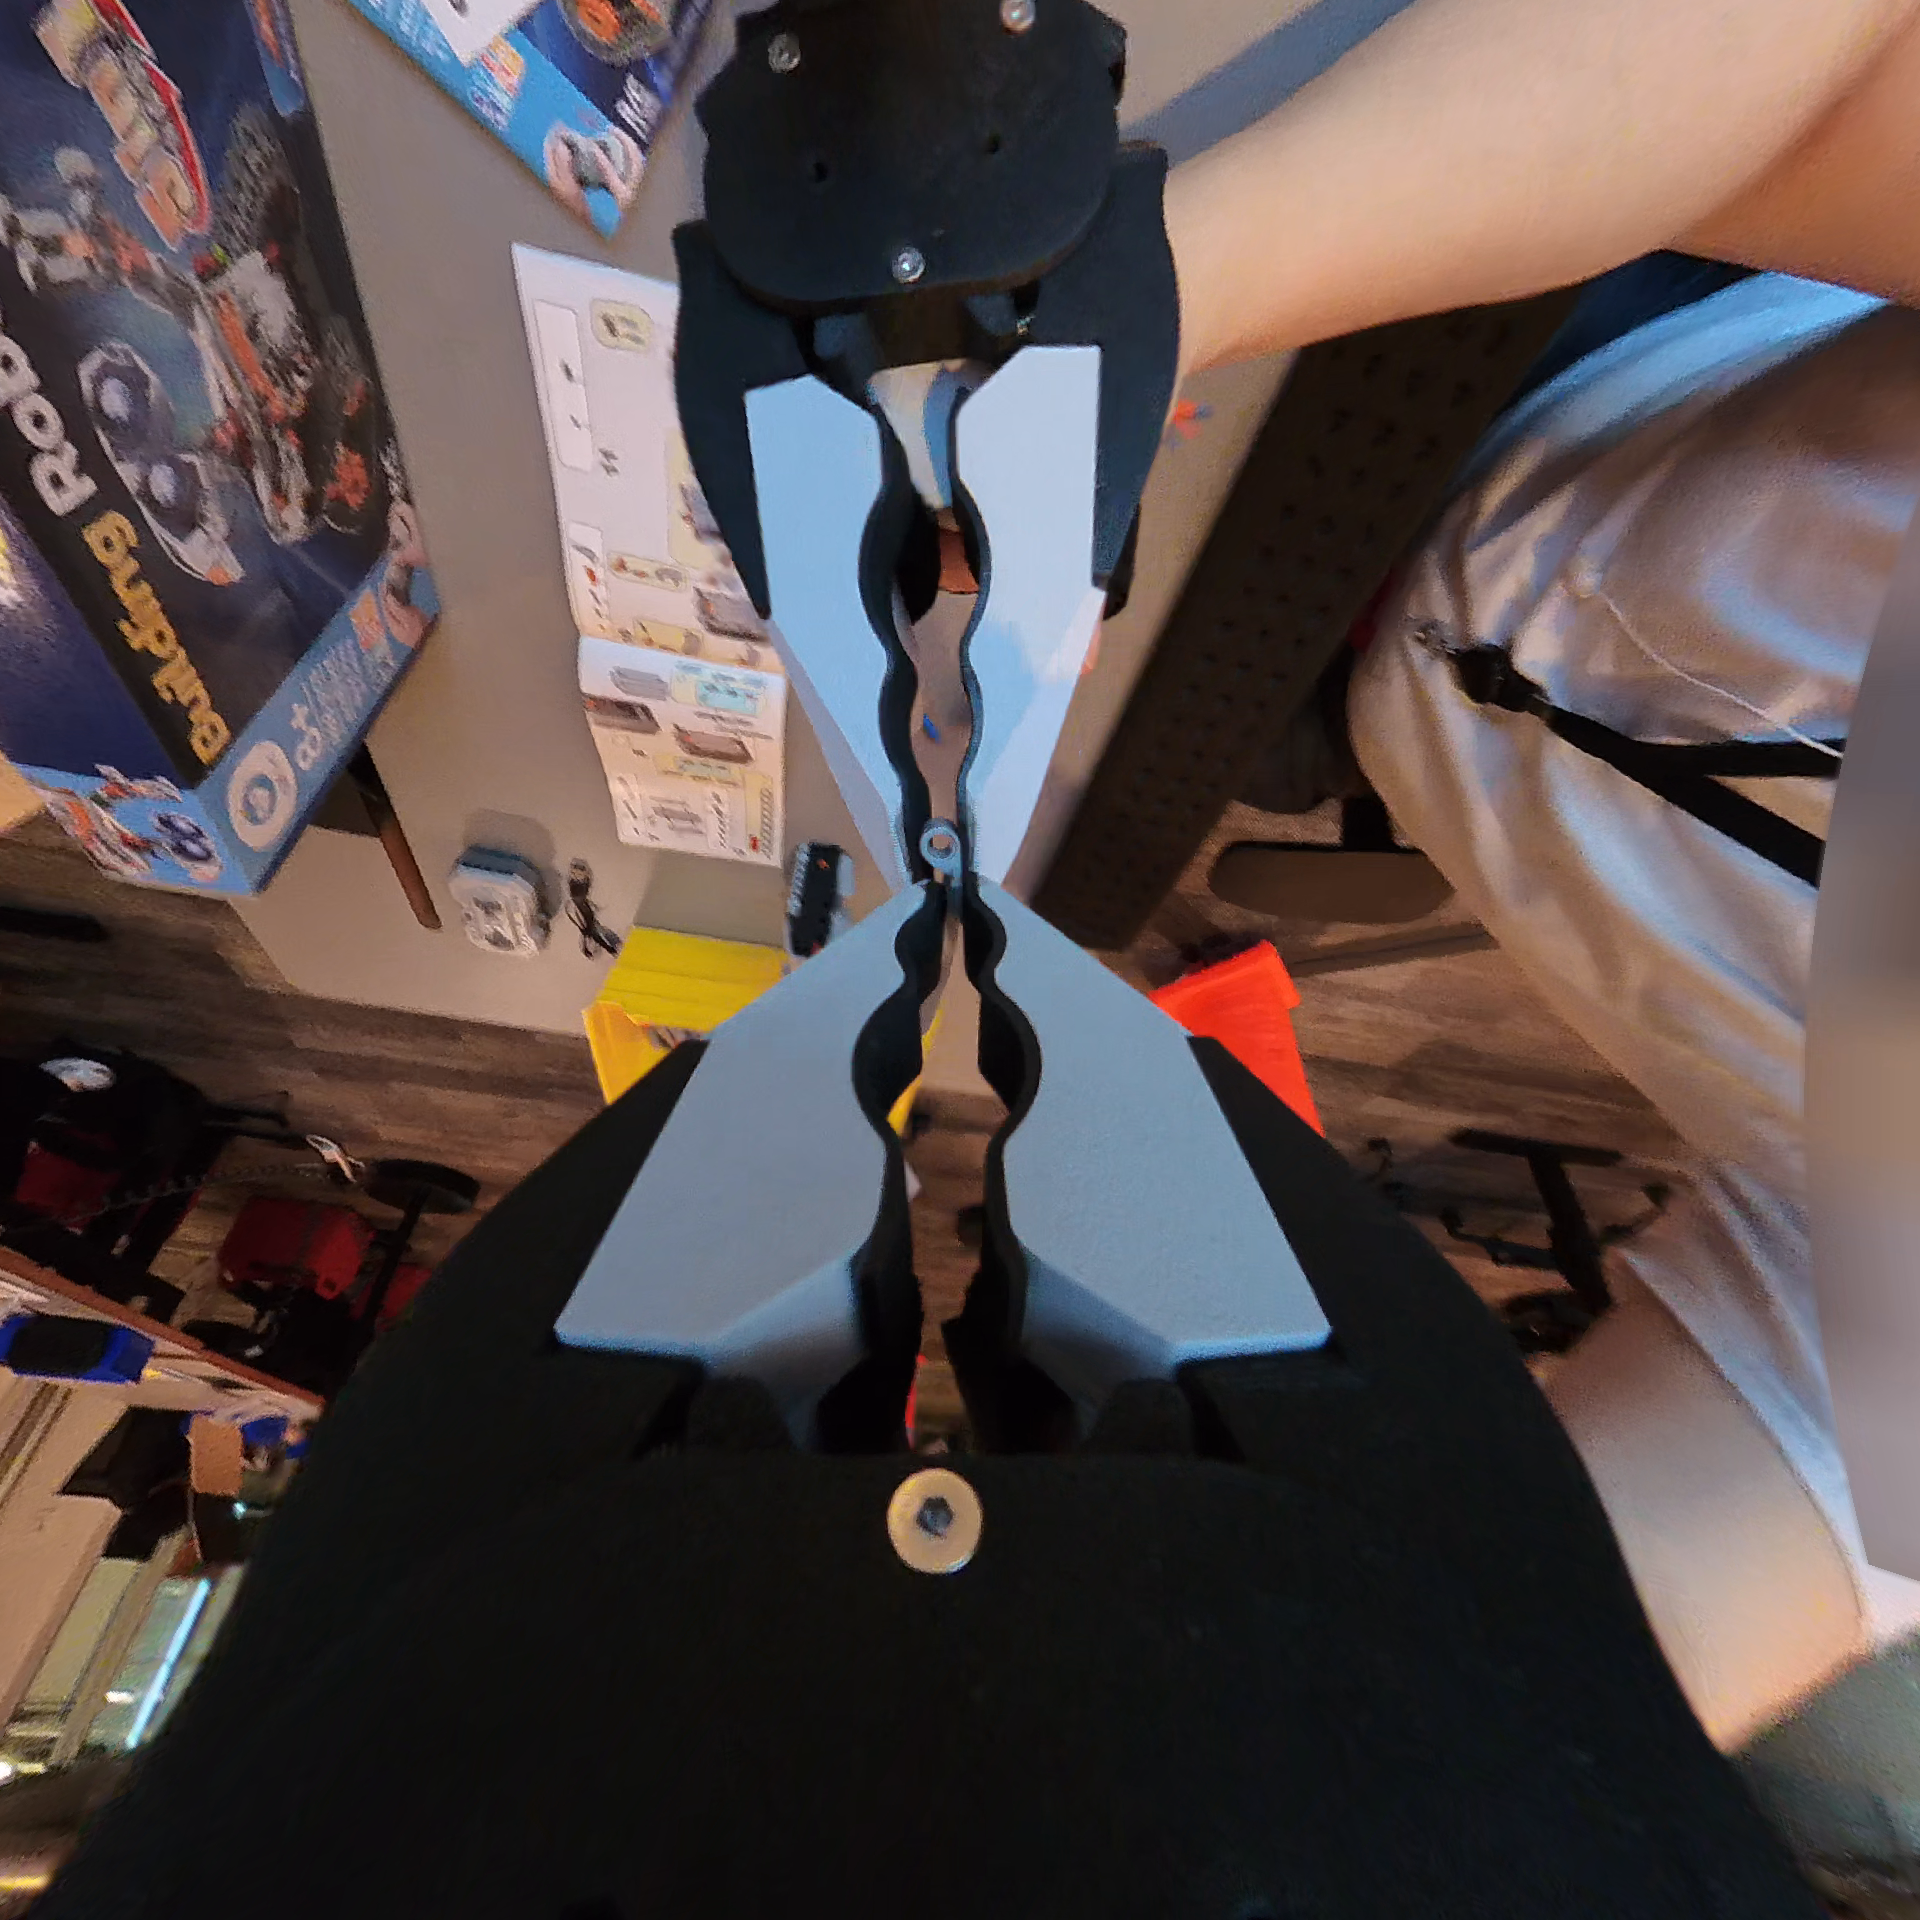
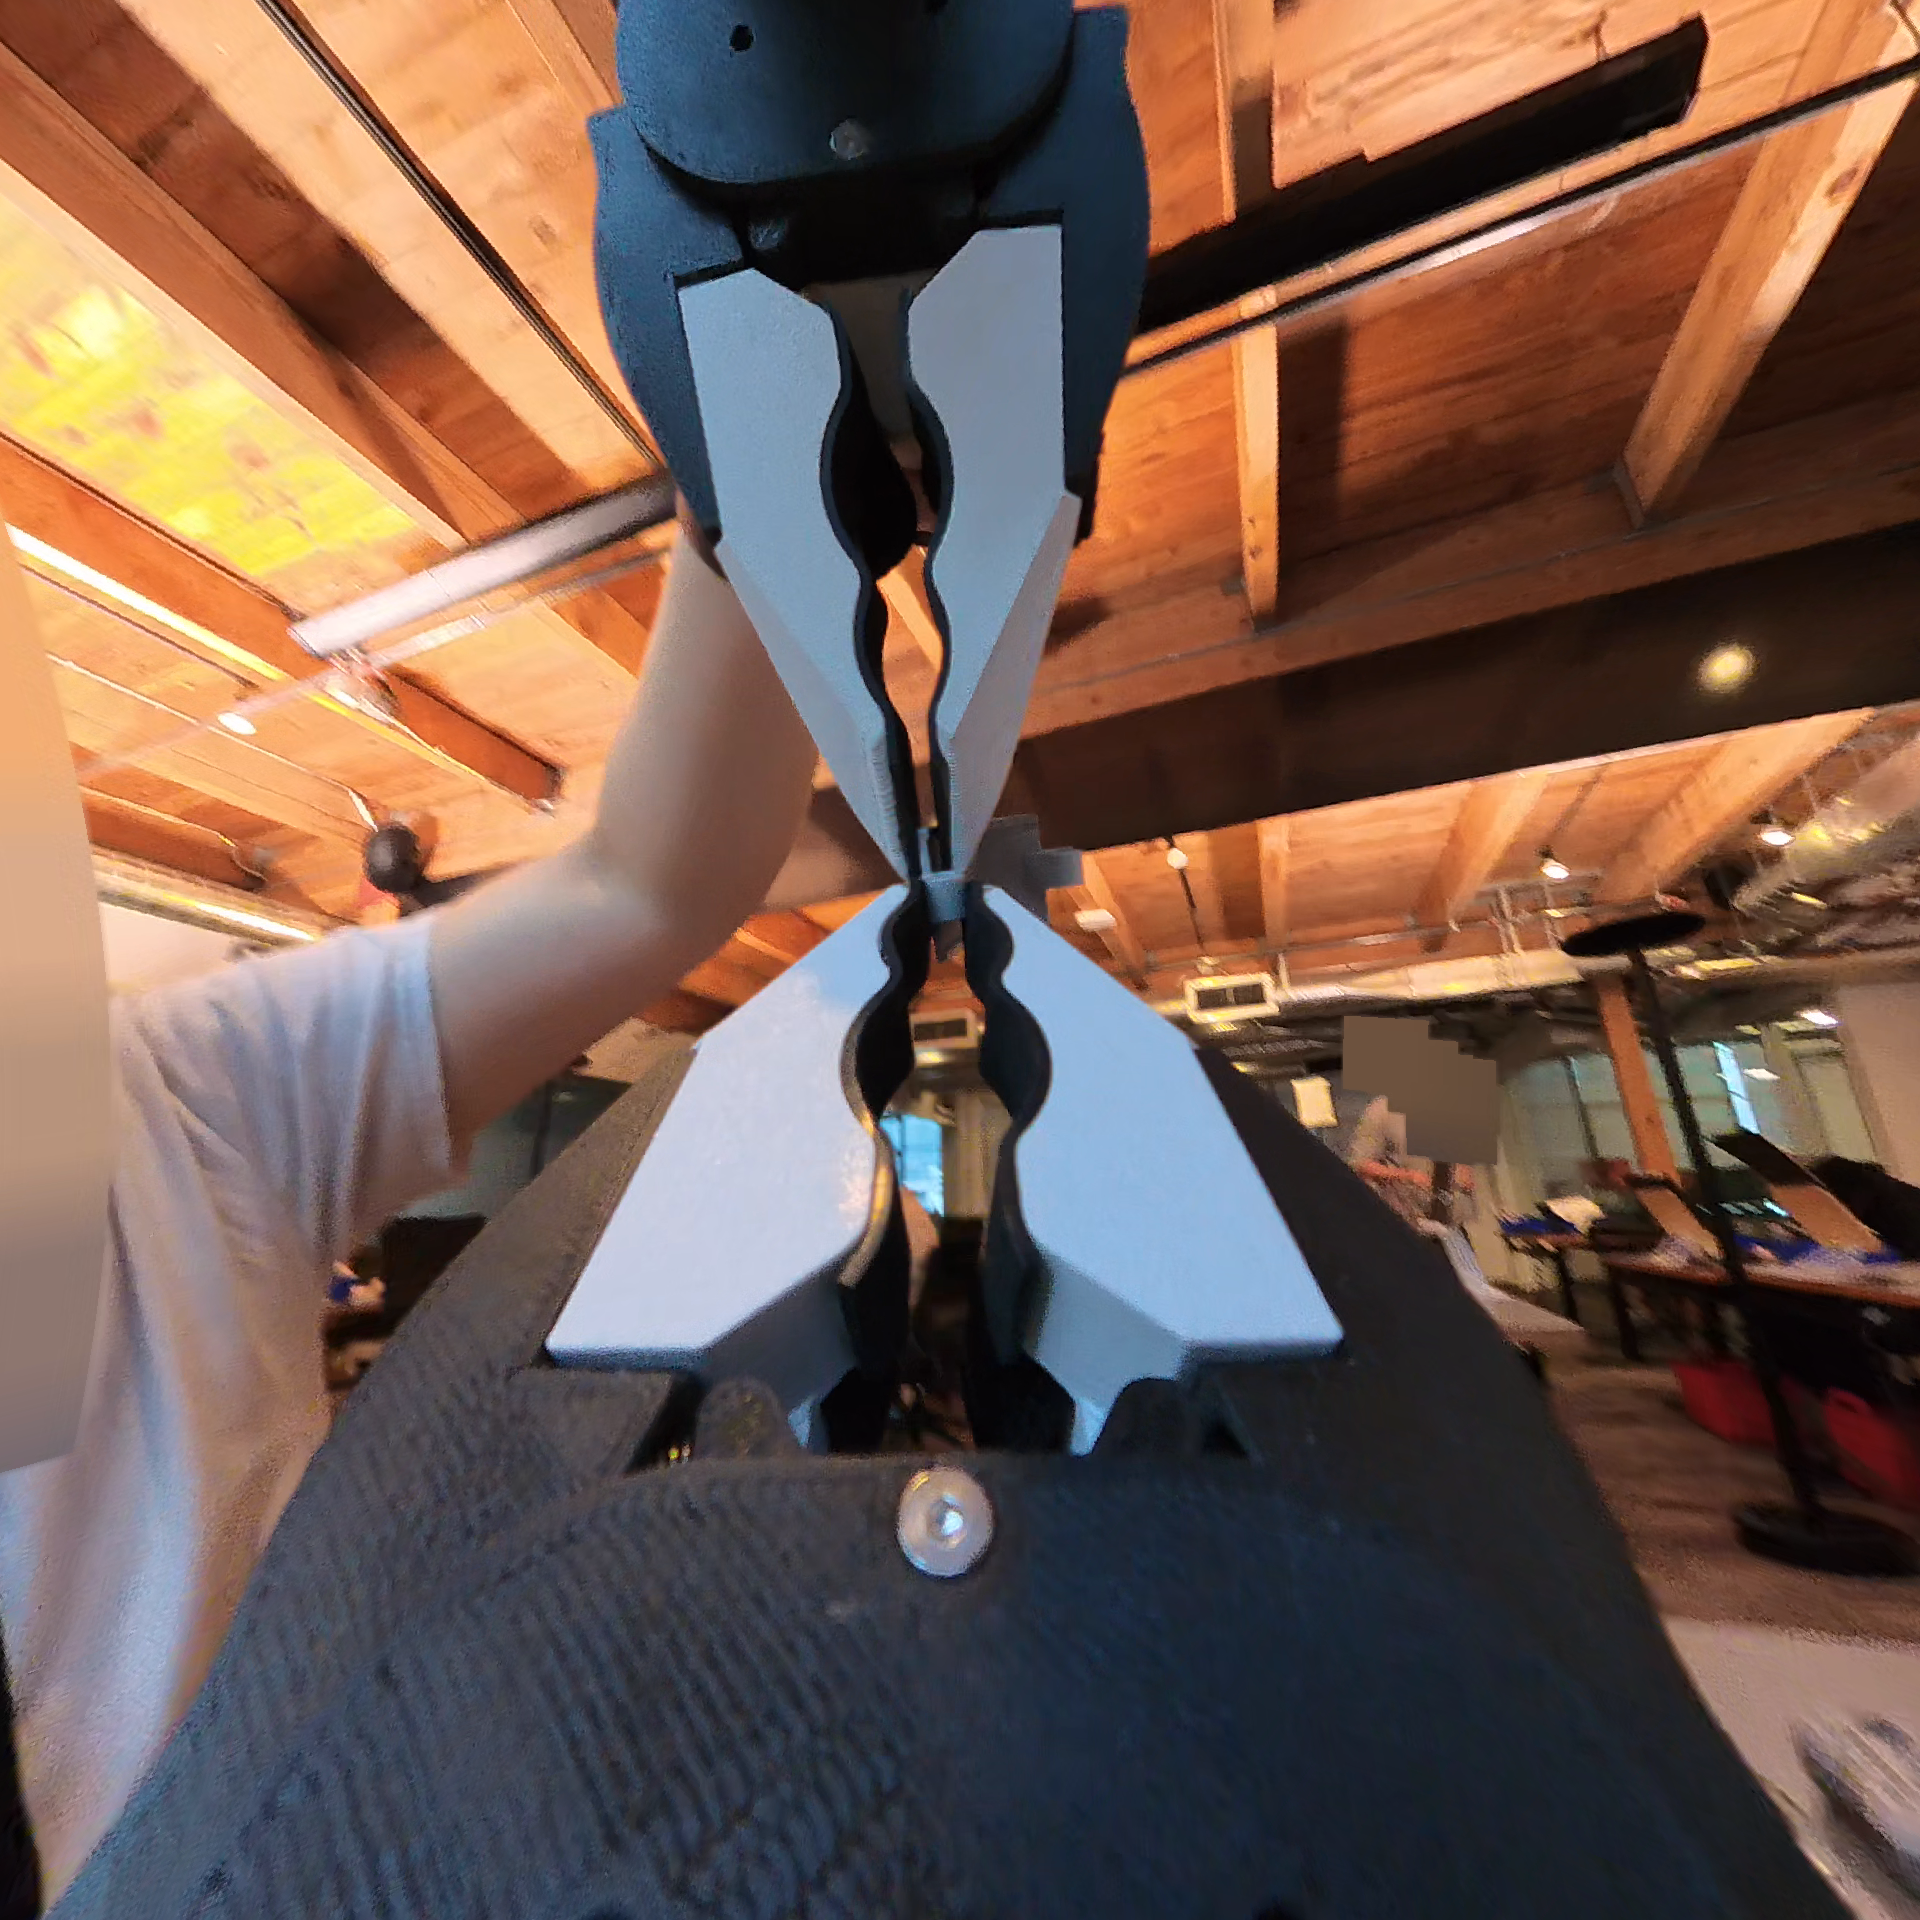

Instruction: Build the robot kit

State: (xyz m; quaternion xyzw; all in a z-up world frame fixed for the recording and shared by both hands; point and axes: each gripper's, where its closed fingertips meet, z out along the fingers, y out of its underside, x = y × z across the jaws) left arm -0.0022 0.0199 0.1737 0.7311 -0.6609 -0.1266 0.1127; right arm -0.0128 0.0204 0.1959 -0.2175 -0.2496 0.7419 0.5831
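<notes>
Left wrist view: the left gripper and the right gripper meet tip to tip in mid-air, above the surface. A small grey part with a ring at one end sits exactly at the junction.

Fingers: both pairs are drawn narrow, almost closed at the tips. Each appears to pinch an end of the small grey part, the ringed end lying in the right gripper's tips. Whether this is one piece or two being pressed together cannot be told at this size.

Position: the part is clear of the surface and touches nothing but the fingers.

Shown in the left wrist view only: a blue toy box, a printed instruction sheet, a yellow bin and an orange bin, all well apart from the grippers. A bare forearm leads to the right gripper.

Shown in the right wrist view only: the part's blocky underside, the timber ceiling beams beyond, and the arm carrying the left gripper.
</notes>
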